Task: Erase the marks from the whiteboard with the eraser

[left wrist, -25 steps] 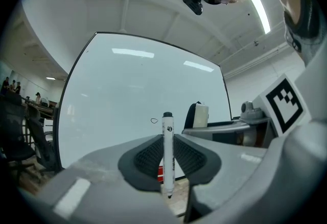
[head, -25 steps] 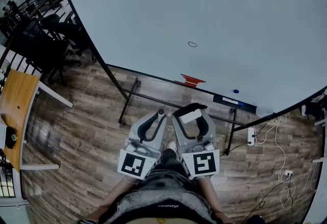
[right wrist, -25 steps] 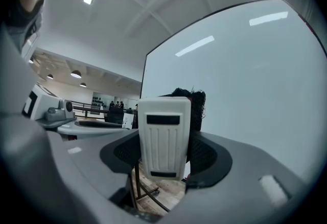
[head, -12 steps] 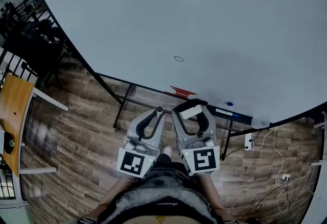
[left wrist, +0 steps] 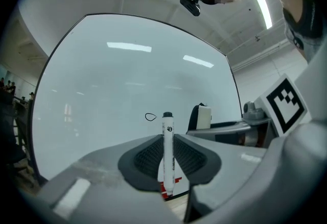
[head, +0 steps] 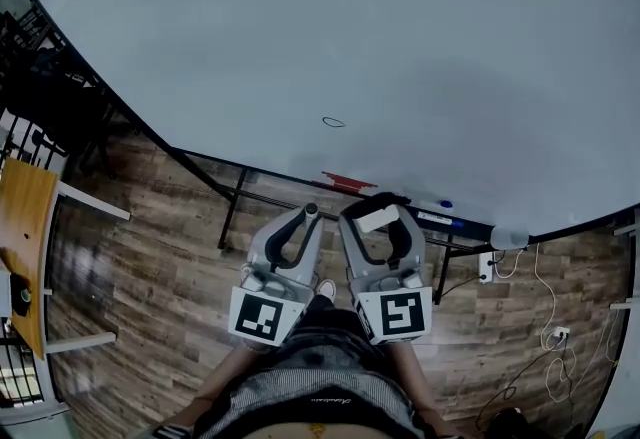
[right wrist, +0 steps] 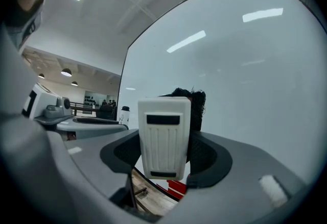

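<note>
Black mark [head: 333, 122], seemingly one, one eraser [right wrist: 163, 136], one marker [left wrist: 167, 151]

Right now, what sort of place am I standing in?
Probably an office or classroom: a large whiteboard on a metal stand, a wooden desk to the left, and wood-plank flooring with a power strip.

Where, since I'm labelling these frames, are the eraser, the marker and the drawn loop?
eraser [right wrist: 163, 136]: right gripper view, middle of its white ribbed back.
marker [left wrist: 167, 151]: left gripper view, on its white barrel between the jaws.
drawn loop [head: 333, 122]: head view, on the small black oval.
</note>
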{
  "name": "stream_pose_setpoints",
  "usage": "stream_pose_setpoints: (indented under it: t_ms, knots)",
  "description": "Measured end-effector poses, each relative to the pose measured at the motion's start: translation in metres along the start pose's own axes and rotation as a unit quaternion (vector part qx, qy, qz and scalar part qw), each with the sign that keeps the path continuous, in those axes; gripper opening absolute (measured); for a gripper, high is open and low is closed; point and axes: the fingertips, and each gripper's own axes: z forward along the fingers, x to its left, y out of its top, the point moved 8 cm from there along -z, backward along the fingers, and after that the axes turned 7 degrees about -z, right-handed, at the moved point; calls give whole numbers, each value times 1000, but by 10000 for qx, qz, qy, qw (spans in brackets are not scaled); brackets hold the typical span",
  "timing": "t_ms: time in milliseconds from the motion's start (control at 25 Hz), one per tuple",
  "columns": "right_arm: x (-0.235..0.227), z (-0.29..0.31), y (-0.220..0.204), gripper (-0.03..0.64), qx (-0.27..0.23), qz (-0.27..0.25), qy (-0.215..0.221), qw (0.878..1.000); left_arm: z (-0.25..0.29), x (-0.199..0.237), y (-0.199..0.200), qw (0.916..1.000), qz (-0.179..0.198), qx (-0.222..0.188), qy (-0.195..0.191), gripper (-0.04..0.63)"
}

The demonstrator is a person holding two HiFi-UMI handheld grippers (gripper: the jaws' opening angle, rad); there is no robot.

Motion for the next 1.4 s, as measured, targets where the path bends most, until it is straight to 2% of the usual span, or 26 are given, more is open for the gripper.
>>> stream_pose_setpoints:
  t_ms: [240,440,680,840,1120,1240,1400]
  knots:
    - [-19,20,-2,253,-6,6,-714,9974,33,18,1,9983,-100,41,-565,74]
    - [-25,56,7,253,32,-28,-1216,9926,68,53,14,9942,-69,12,-1072,74]
    - [-25,73,14,253,34,-73,-1801,9836,91,79,22,9824,97,-50,-1863,74]
    - [-23,76,15,253,94,-44,-2070,9783,95,85,22,9744,179,-3,-2242,74]
    - [-21,79,17,255,189,-115,-2325,9723,98,90,19,9678,96,72,-2516,74]
    - [-21,80,19,253,247,-91,-2423,9699,99,93,19,9671,69,75,-2544,74]
    - [-22,86,21,258,386,-309,-2379,9700,101,99,18,9677,31,83,-2520,74]
